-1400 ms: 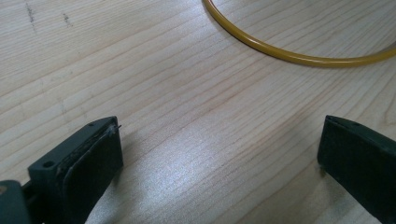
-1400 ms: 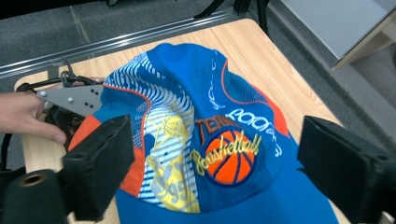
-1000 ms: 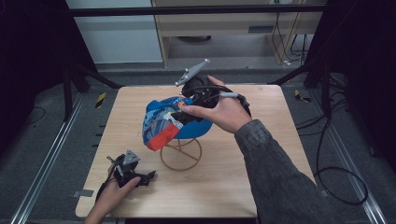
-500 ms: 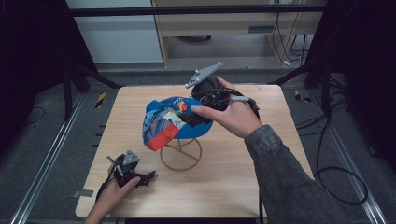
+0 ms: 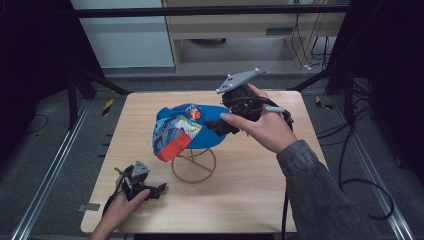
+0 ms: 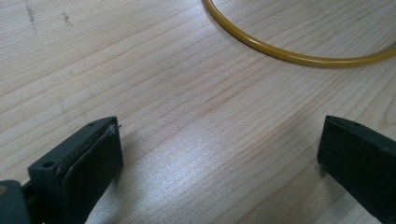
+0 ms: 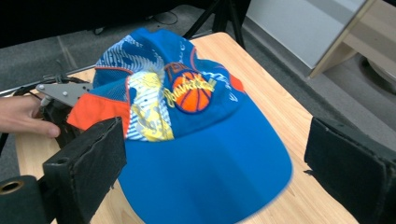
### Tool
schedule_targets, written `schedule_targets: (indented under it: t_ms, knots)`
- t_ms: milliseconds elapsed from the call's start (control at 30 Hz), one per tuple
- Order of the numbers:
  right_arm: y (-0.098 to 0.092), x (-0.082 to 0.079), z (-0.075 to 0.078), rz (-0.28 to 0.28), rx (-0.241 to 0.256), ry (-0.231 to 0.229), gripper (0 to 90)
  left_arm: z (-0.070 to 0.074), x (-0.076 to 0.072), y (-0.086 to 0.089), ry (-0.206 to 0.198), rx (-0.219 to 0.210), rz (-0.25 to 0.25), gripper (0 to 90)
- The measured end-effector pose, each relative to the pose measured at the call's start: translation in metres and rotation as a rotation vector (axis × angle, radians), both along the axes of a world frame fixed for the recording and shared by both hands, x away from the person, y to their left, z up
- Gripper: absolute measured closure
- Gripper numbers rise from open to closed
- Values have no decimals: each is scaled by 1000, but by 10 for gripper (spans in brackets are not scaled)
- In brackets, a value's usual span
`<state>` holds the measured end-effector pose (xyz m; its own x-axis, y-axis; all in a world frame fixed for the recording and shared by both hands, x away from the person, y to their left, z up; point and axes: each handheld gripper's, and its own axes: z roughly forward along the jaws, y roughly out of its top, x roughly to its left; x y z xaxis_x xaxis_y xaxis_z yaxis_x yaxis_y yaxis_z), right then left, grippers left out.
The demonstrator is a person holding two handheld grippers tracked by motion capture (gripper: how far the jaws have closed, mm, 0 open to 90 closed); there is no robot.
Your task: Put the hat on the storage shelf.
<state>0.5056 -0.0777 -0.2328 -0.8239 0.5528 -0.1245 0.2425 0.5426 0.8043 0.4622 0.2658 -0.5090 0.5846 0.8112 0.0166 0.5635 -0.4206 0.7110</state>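
High view: a blue cap (image 5: 192,127) with an orange patch and printed panels sits on a yellow wire stand (image 5: 193,164) at the middle of a light wooden table (image 5: 260,195). The right gripper (image 5: 220,125), held in the person's right hand (image 5: 262,127), is at the cap's brim, its grey plate tilted upward. Near the table's front left corner, the left gripper (image 5: 157,189) lies low on the wood in the person's left hand (image 5: 117,210), well apart from the cap.

Left gripper view: the left gripper (image 6: 219,154) has its jaws spread wide over bare wood, with nothing between them. An arc of the stand's yellow ring (image 6: 299,56) curves across the table beyond.

Right gripper view: the right gripper (image 7: 215,168) has its jaws spread wide to either side of the cap's brim (image 7: 205,172), not pressing on it. A basketball emblem (image 7: 191,95) marks the cap's front. Beyond the cap, the left hand (image 7: 23,116) holds the other gripper on the table.
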Motion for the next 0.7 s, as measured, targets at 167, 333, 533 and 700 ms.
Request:
schedule_targets:
  t_ms: [167, 333, 533, 700]
  knots:
    - [-19, -3, 0, -27, 7, 1, 70, 0, 0, 0, 0, 0, 0, 0]
    - [-37, -9, -1, -58, 4, -7, 89, 0, 0, 0, -3, -4, 0, 0]
    - [-59, -16, -7, -75, -3, -12, 117, 0, 0, 0, -4, -5, 1, 0]
    - [-74, -19, -14, -92, -10, -15, 123, 0, 0, 0, -5, -4, 0, 0]
